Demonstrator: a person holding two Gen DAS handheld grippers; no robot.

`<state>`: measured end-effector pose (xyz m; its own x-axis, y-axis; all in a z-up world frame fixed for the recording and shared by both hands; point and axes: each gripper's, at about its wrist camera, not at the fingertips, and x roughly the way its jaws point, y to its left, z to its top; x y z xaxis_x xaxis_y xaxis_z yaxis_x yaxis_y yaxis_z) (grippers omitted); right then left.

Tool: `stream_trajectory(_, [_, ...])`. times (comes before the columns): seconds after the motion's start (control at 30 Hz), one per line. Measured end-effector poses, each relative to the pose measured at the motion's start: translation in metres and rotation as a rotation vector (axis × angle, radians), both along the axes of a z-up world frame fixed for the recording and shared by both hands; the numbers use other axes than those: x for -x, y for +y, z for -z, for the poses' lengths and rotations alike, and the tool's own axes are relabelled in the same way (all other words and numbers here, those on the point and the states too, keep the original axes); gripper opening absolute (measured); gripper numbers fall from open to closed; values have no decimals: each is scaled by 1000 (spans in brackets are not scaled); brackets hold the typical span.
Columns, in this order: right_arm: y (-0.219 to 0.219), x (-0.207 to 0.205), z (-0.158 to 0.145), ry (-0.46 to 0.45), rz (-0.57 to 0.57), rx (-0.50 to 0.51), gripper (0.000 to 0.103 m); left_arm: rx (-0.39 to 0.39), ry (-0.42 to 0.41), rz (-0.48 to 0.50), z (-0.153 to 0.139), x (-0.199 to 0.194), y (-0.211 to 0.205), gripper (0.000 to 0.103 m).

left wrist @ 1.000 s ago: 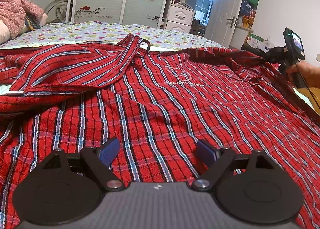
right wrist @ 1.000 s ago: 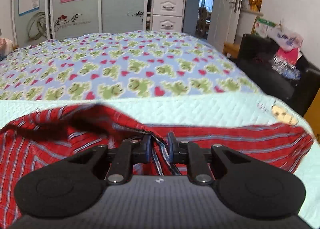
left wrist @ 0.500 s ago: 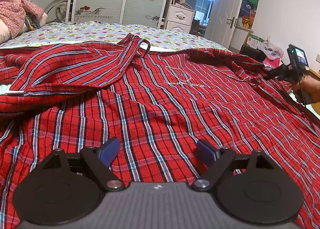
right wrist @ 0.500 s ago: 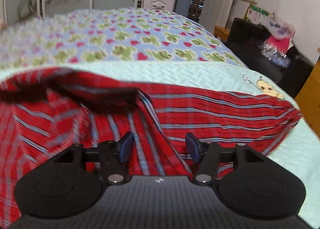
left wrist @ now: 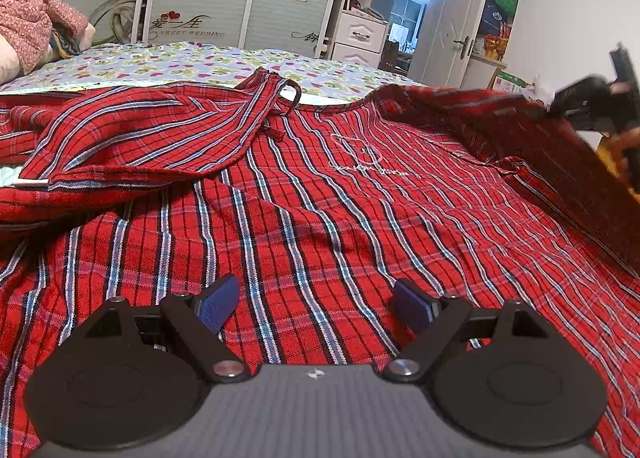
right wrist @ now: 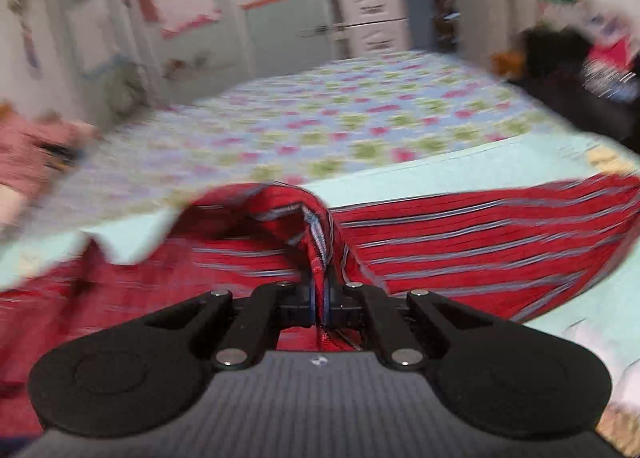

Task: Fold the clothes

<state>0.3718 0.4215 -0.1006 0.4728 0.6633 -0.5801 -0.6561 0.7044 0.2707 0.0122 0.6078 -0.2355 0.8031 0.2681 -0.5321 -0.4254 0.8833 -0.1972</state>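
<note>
Bedroom wardrobes and a frog-print bed (left wrist: pixel 192 62) back the scene, with a red plaid shirt (left wrist: pixel 320 210) spread across the bed. At left, one sleeve (left wrist: pixel 132 134) lies folded in over the body. The left claw (left wrist: pixel 316 308) hovers low over the hem, spread and empty (probably waiting to pin the cloth). At right, the right claw (right wrist: pixel 319 304) has just snapped together on a ridge of the other sleeve (right wrist: pixel 480 242), lifting it, seemingly to fold inward.
</note>
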Motion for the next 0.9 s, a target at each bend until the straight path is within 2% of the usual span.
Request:
stream_trajectory(0.07, [14, 16, 2, 44, -124, 14, 5, 0, 0, 0, 0, 0, 0, 87])
stream_trajectory(0.17, [41, 36, 26, 127, -278, 99, 7, 3, -2, 0, 0, 0, 0, 87])
stream_trajectory(0.23, [56, 46, 48, 162, -320, 161, 19, 7, -5, 1, 0, 1, 1, 87])
stream_trajectory(0.37, [71, 64, 79, 125, -313, 230, 36, 18, -13, 1, -1, 2, 2, 87])
stream_trajectory(0.43, [71, 72, 79, 117, -297, 209, 52, 22, -17, 1, 0, 2, 3, 87])
stream_trajectory(0.5, [69, 79, 76, 75, -280, 222, 56, 25, -19, 1, 0, 3, 4, 87])
stream_trajectory(0.6, [63, 96, 70, -68, -257, 300, 56, 29, -23, 1, 0, 3, 5, 87])
stream_trajectory(0.67, [44, 113, 63, -154, -237, 327, 58, 31, -25, 1, 0, 3, 5, 87])
stream_trajectory(0.73, [18, 137, 60, -204, -215, 356, 66, 32, -25, 1, 0, 3, 5, 87])
stream_trajectory(0.83, [-31, 173, 64, -251, -152, 435, 70, 30, -23, 1, 0, 3, 4, 87])
stream_trajectory(0.9, [-69, 194, 66, -254, -67, 491, 71, 25, -17, 1, 0, 2, 4, 87])
